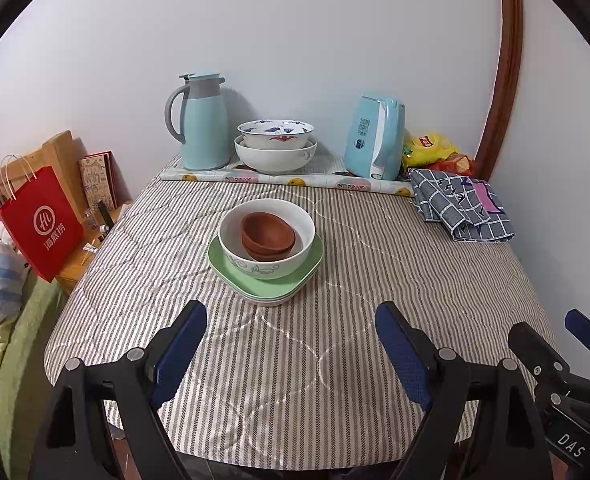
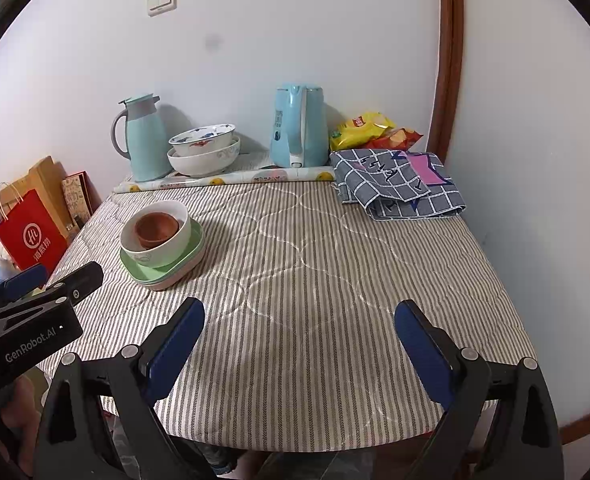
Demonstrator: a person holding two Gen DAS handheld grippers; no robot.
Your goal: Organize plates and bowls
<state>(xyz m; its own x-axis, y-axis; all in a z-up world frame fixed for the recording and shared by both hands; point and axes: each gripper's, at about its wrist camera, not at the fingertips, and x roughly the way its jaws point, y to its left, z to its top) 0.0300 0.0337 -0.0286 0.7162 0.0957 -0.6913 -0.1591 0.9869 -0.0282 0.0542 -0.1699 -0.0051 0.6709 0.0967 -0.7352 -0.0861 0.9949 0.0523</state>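
Observation:
Two brown bowls (image 1: 269,236) sit nested inside a white patterned bowl (image 1: 267,246), which stands on stacked green plates (image 1: 255,280) with a pale plate under them, mid-table. The stack also shows in the right wrist view (image 2: 161,240). Two nested white bowls (image 1: 276,146) stand at the back by the wall, also in the right wrist view (image 2: 204,150). My left gripper (image 1: 291,322) is open and empty, just short of the stack. My right gripper (image 2: 299,316) is open and empty over the table's front, to the right of the stack.
A blue thermos jug (image 1: 205,124), a blue electric kettle (image 1: 377,138), snack bags (image 1: 431,148) and a rolled patterned sheet (image 1: 287,180) line the back. A folded checked cloth (image 1: 461,208) lies back right. A red paper bag (image 1: 41,224) stands off the left edge.

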